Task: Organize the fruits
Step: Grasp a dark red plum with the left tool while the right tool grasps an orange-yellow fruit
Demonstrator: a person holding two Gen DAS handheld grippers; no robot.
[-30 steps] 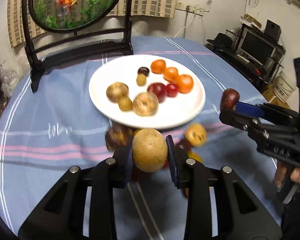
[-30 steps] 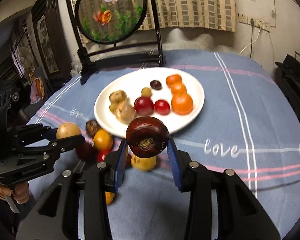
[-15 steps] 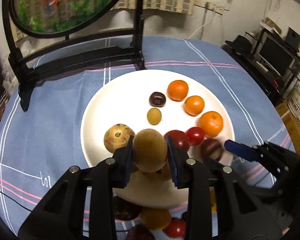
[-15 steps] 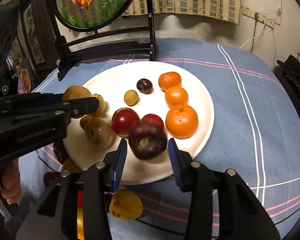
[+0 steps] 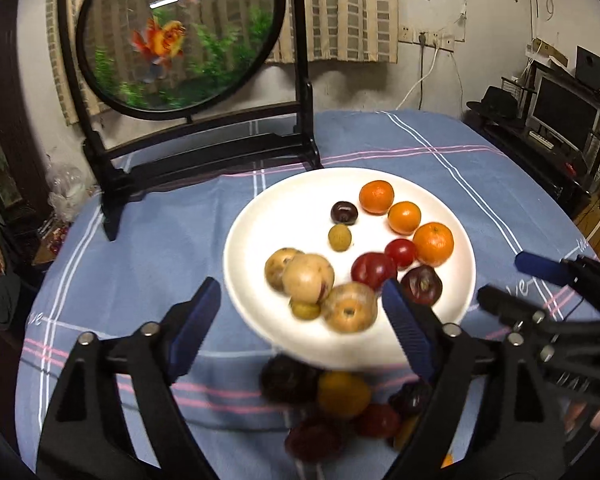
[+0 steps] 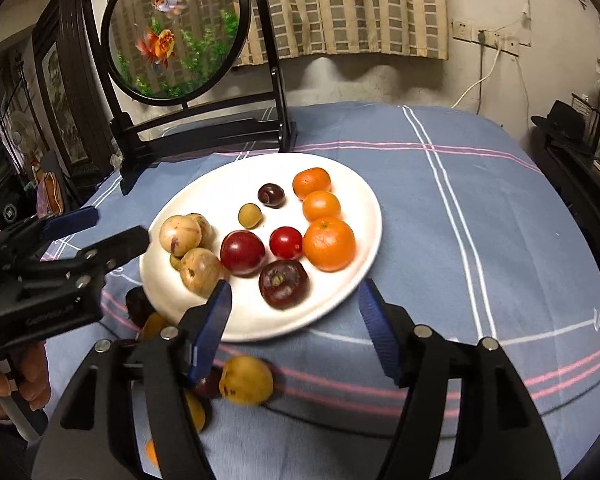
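Note:
A white plate (image 5: pixel 292 208) (image 6: pixel 220 192) on the blue cloth holds three oranges (image 5: pixel 433 243), red fruits (image 5: pixel 374 270) and several tan ones. The tan fruit (image 5: pixel 308 278) (image 6: pixel 180 236) lies on the plate's left side among the other tan ones. A dark purple fruit (image 5: pixel 422 284) (image 6: pixel 284 284) rests near the front rim. My left gripper (image 5: pixel 298 296) (image 6: pixel 114 226) hangs over the plate's front left; its jaws are opening and grip nothing. My right gripper (image 6: pixel 295 290) (image 5: pixel 512 284) stands at the front rim, jaws opening, clear of the purple fruit.
Loose fruits (image 5: pixel 342 394) lie in a heap on the cloth in front of the plate, among them a yellow one (image 6: pixel 246 380). A round goldfish screen on a black stand (image 5: pixel 180 32) (image 6: pixel 176 28) rises behind the plate. A hand (image 6: pixel 16 380) holds the left gripper's handle.
The left gripper let go of the tan fruit on the plate and spread wide. The right gripper released the dark purple fruit near the front rim. Both drew back a little.

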